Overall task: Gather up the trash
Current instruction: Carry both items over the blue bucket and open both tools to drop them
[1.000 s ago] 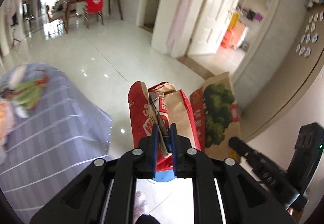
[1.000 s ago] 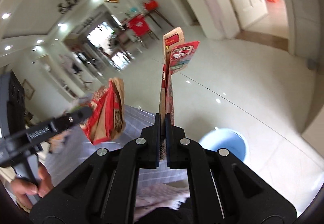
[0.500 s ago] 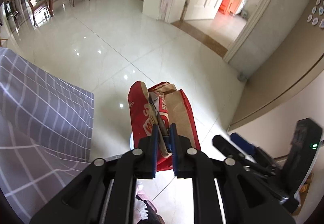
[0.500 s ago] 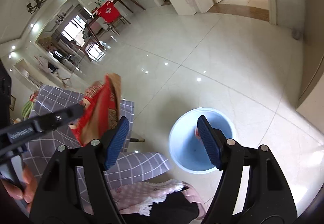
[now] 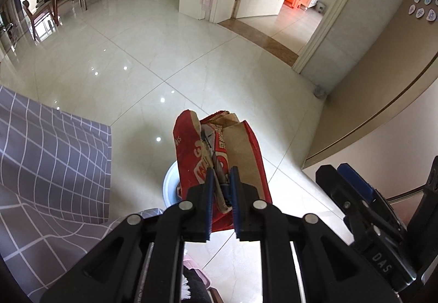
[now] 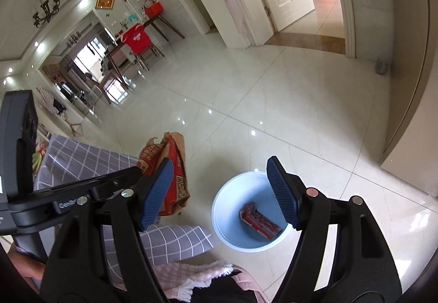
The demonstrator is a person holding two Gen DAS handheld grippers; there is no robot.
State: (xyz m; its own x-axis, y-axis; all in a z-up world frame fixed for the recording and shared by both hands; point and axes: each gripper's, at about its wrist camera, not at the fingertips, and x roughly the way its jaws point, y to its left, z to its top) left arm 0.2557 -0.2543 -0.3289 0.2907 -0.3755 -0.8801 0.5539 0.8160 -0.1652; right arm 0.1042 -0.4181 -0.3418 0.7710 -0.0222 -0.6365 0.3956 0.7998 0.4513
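Left hand-held gripper is clamping a crumpled red paper bag; right hand-held gripper is hanging wide open, empty, above the blue bin.

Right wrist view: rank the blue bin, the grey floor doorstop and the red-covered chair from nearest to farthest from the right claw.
1. Blue bin, on the floor just beyond the open right claw.
2. Grey doorstop, upper right by the doorway.
3. Red-covered chair, far upper left.
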